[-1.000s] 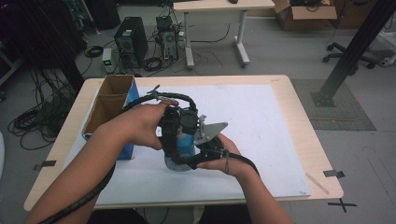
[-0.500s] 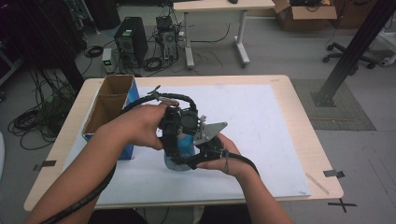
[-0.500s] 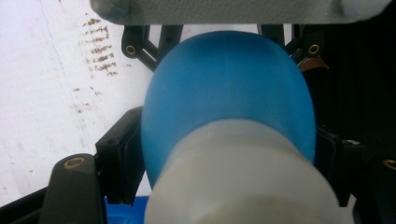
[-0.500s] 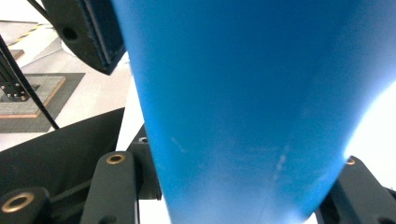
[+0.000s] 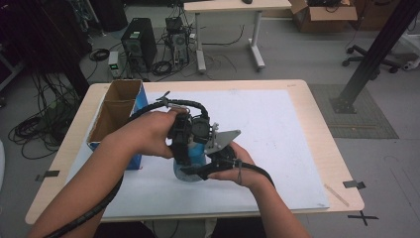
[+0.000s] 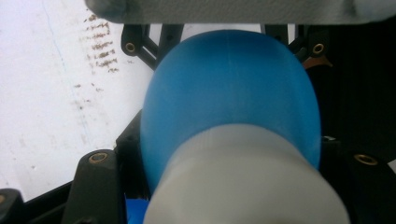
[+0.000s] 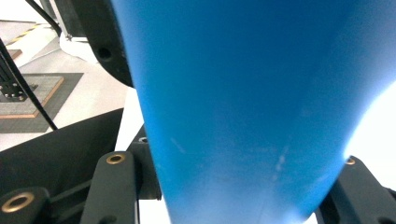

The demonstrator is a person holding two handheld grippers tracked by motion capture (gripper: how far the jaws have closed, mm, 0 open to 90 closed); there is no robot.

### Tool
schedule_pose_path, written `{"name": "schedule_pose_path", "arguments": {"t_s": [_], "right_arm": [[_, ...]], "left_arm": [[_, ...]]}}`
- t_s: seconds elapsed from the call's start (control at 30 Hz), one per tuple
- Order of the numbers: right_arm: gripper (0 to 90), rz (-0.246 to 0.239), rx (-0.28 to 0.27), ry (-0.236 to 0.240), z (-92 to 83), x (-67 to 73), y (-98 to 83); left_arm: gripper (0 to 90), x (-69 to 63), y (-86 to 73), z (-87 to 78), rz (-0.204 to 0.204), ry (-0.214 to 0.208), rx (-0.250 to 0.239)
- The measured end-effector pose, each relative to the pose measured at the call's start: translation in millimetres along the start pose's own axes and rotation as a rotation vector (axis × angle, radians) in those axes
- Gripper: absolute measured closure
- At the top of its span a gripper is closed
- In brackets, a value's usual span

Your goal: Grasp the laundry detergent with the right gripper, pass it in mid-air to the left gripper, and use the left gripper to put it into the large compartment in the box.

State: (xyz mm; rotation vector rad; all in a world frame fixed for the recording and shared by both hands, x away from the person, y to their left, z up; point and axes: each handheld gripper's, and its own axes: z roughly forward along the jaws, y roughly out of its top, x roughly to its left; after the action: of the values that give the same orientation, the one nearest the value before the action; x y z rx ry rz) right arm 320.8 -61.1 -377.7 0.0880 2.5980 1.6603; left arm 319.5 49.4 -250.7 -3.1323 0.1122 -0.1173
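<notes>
Standing upright near front middle of surface (image 5: 297, 129): blue bottle (image 5: 194, 166), long way up-down, white cap (image 6: 243, 182) at top. Left tongs (image 5: 184, 148) come from above, jaws just closed, now clenched on white cap. Right tongs (image 5: 198, 171) lie level from right, clenched on blue bottle body. Open cardboard box (image 5: 116, 116) near, on left.

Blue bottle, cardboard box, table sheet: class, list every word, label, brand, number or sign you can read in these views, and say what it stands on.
No readable text.
Blue bottle: plain, no label showing.
Cardboard box: no print legible.
White sheet: smudges, no writing.
Floor tape cross: a mark, not a letter.
</notes>
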Motion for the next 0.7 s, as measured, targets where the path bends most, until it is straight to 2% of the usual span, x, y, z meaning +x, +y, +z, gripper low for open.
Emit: {"name": "schedule_pose_path", "arguments": {"t_s": [0.27,0.37,0.7], "right_arm": [[45.0,-0.011,-0.003,-0.005,-1.1,0.6,2.3],[44.9,-0.014,-0.013,-0.007,-2.1,1.1,3.1],[43.6,-0.018,-0.033,0.004,-3.9,2.0,2.0]], "left_arm": [[38.0,-1.9,4.7,-4.2,-0.034,0.006,0.042],[38.2,-2.1,4.8,-5.9,-0.035,0.008,0.032],[38.5,-4.3,7.8,-8.9,-0.044,0.01,0.044]]}}
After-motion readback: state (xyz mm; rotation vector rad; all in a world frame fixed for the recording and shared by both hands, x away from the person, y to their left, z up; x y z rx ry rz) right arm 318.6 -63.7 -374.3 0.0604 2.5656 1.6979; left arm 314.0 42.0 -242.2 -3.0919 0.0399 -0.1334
